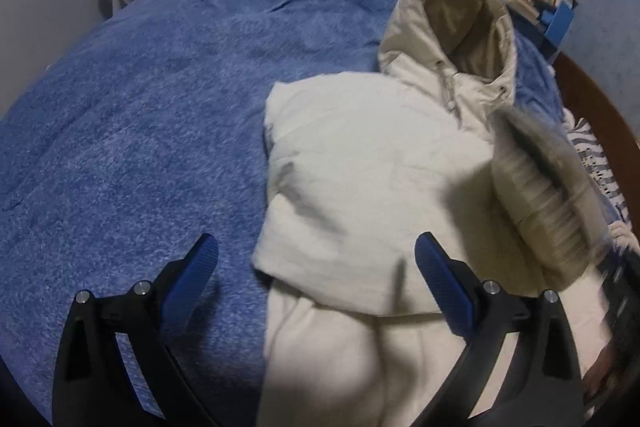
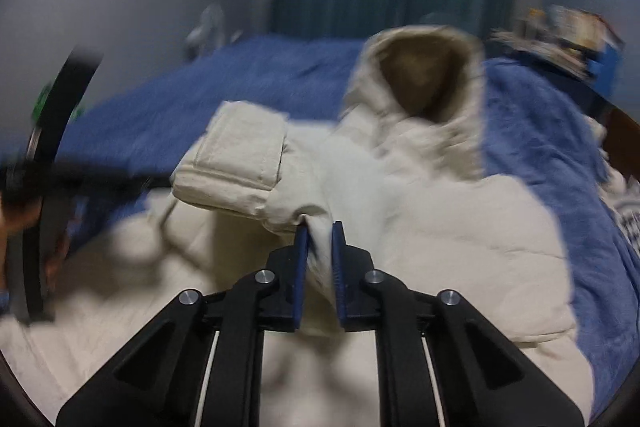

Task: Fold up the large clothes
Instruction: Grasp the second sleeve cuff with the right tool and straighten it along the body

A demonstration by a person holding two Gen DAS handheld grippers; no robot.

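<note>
Left view: left gripper (image 1: 316, 255) spread above cream padded hooded coat (image 1: 360, 167), blue fleece blanket (image 1: 140, 87).
Right view: right gripper (image 2: 320, 227) pinching, seemingly, blurred sleeve (image 2: 256, 167).

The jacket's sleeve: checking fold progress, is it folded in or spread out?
Folded in. The sleeve lies across the cream hooded jacket, its cuff on the chest, not out on the blue blanket.
</note>
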